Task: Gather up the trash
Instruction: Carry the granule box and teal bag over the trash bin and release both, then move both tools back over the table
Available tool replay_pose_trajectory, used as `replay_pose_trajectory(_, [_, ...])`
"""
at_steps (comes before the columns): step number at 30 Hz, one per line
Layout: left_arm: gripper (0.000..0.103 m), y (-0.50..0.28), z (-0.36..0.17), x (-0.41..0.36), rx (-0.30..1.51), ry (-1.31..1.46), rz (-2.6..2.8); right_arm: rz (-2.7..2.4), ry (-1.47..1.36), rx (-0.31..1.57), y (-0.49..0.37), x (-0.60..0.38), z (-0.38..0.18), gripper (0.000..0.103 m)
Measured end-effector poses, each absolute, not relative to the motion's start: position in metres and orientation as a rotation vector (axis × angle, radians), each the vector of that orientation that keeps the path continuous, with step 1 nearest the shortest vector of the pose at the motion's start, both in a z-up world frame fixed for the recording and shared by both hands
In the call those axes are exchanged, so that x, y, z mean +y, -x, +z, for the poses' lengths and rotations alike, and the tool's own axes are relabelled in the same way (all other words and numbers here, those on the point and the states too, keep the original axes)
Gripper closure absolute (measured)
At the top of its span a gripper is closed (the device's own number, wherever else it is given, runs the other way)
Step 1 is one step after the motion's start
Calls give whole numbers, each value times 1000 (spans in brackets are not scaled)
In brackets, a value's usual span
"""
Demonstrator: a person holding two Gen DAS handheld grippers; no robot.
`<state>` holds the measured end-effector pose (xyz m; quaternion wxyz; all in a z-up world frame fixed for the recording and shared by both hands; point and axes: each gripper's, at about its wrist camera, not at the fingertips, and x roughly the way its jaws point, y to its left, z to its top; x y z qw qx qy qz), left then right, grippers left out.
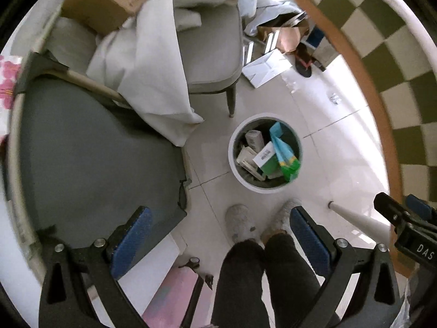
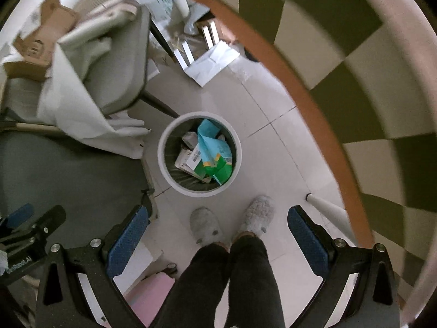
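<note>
A round white trash bin (image 1: 237, 173) (image 2: 163, 167) with a dark liner stands on the tiled floor, seen from above in both wrist views. It holds a blue and green bag (image 1: 285, 155) (image 2: 215, 153) and several small cartons (image 1: 263, 157) (image 2: 188, 158). My left gripper (image 1: 220, 242) hangs open above the floor, short of the bin, with nothing between its blue pads. My right gripper (image 2: 217, 239) is open too and holds nothing. Each gripper shows at the edge of the other's view: the right (image 1: 404, 218), the left (image 2: 32, 227).
A person's legs in dark trousers (image 1: 262, 278) (image 2: 232, 278) and pale slippers (image 1: 240, 222) (image 2: 256, 213) stand just before the bin. A round table with a green and white checked cloth (image 1: 396, 54) (image 2: 355, 68) curves on the right. Chairs (image 1: 207, 54) with white cloth and cardboard boxes (image 1: 90, 11) fill the left. Papers (image 1: 266, 67) lie on the floor beyond.
</note>
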<state>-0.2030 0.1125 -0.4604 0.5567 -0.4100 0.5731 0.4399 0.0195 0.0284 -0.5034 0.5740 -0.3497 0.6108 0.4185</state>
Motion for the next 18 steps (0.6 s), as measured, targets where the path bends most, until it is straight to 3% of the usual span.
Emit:
replay_pose_trajectory(11, [0, 190, -342, 91, 1275, 874, 1038, 1034, 692, 1422, -26, 0, -375, 0])
replay_pose_trajectory(18, [0, 127, -272, 105, 1188, 731, 1050, 960, 439, 1443, -110, -24, -310, 0])
